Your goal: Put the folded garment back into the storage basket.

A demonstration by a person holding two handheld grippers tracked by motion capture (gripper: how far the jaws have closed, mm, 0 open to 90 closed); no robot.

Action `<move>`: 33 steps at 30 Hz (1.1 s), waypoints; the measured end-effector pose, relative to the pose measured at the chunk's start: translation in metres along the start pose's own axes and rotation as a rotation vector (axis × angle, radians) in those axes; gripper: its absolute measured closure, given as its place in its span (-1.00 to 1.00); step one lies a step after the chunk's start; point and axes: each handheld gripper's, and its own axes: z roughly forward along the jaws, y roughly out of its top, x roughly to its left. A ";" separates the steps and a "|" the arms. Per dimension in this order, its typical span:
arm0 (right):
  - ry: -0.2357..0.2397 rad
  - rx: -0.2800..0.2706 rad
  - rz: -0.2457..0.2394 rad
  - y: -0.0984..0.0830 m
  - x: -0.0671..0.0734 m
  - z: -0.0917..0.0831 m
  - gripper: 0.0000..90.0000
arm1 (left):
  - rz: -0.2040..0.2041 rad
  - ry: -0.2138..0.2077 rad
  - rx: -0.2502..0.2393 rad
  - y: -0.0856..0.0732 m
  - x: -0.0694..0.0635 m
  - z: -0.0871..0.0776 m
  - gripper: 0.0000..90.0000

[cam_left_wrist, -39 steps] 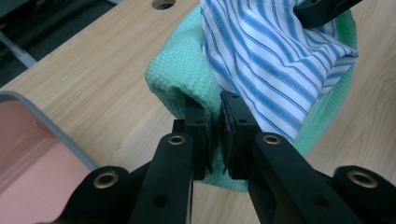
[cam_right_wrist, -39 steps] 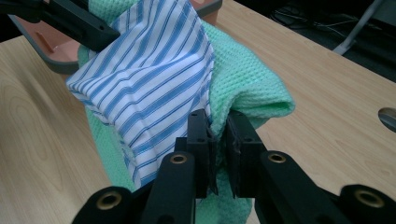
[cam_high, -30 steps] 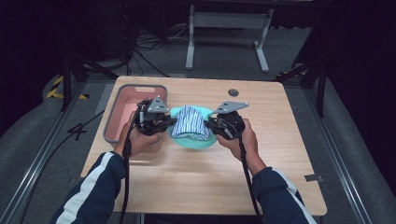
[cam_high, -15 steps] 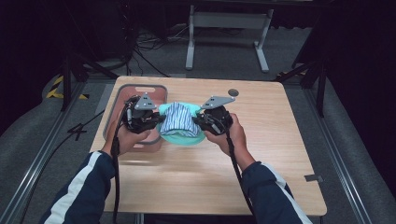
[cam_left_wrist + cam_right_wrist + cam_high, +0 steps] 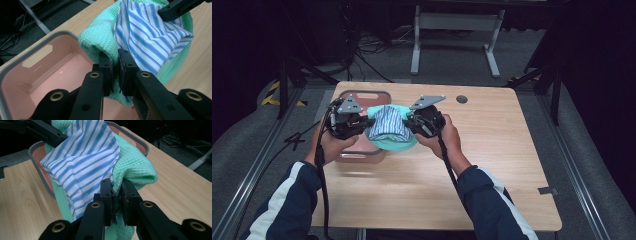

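Observation:
A green waffle cloth with a blue-and-white striped cloth lying on it hangs between my two grippers, lifted off the table. My left gripper is shut on the bundle's left edge; its pads pinch the green cloth beside the striped cloth. On the right edge my right gripper is shut, and both layers sit between its pads: green cloth, striped cloth. The bundle hangs partly over the pink bin, whose inside holds nothing.
The pink bin with a grey rim stands at the wooden table's left side. A round dark cable hole sits near the far edge. Bare tabletop lies to the right and toward the person. Black cables trail from both grippers.
Both hands have carried the cloth bundle to the left and a little upward, from the table's middle to above the pink bin's right part. Both grips stayed shut.

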 end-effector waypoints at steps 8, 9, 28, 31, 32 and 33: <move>0.022 0.008 -0.015 0.017 0.012 0.017 0.80 | -0.016 0.026 0.002 -0.006 0.013 -0.014 0.82; 0.026 0.009 -0.017 0.020 0.014 0.021 0.80 | -0.012 0.030 0.010 -0.007 0.015 -0.016 0.82; 0.081 0.025 -0.028 0.050 0.043 0.083 0.80 | -0.077 0.108 0.039 -0.038 0.051 -0.034 0.82; 0.086 0.035 -0.032 0.051 0.047 0.092 0.80 | -0.080 0.114 0.048 -0.042 0.055 -0.033 0.82; 0.091 0.039 -0.032 0.050 0.047 0.095 0.80 | -0.085 0.111 0.047 -0.044 0.056 -0.031 0.82; 0.091 0.044 -0.031 0.050 0.048 0.098 0.80 | -0.085 0.114 0.047 -0.046 0.056 -0.029 0.83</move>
